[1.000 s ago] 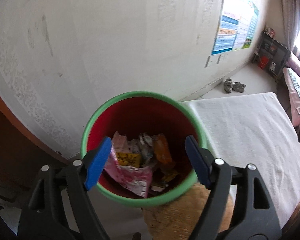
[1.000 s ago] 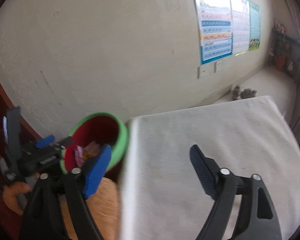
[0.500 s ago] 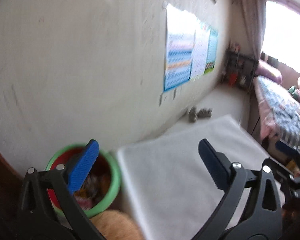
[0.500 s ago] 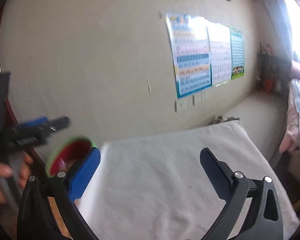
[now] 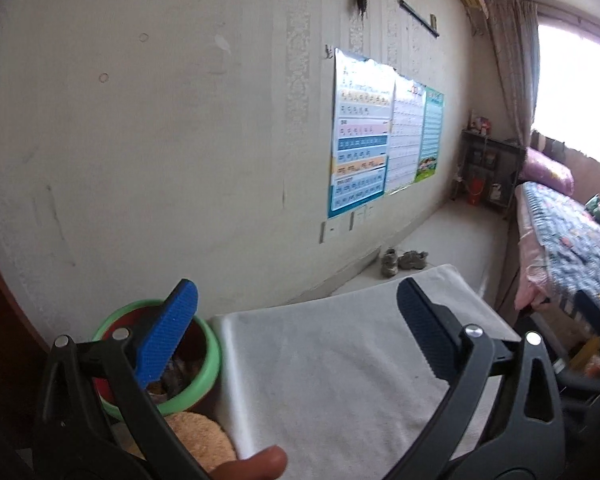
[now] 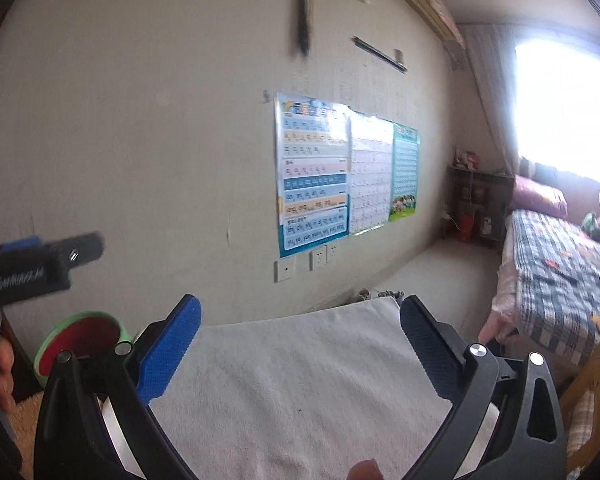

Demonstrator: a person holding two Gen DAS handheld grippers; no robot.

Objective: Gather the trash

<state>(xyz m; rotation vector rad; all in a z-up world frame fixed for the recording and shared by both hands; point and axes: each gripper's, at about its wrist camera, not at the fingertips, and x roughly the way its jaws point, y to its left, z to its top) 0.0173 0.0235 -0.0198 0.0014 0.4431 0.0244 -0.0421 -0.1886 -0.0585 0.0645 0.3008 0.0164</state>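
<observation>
A bin with a green rim [image 5: 214, 354] and red inside stands on the floor at the lower left, against the wall, with crumpled wrappers [image 5: 178, 374] in it. My left gripper [image 5: 296, 320] is wide open and empty, its left pad in front of the bin, its right pad over the white cloth. My right gripper [image 6: 300, 320] is also wide open and empty above the cloth. In the right wrist view the bin [image 6: 80, 334] lies to the lower left, and the left gripper's black body [image 6: 40, 268] shows at the left edge with a hand [image 6: 2, 372] below it.
A table under a white cloth [image 5: 340, 368] fills the foreground beside the bin. An orange fuzzy thing [image 5: 198, 436] lies in front of the bin. Posters [image 5: 360, 140] hang on the wall, shoes [image 5: 404, 260] sit on the floor, and a bed [image 5: 564, 240] stands at the right.
Both grippers have swung up and to the right, away from the bin mouth, towards the table and room. Their jaws have spread wider. The bin has slid to the lower left of both views.
</observation>
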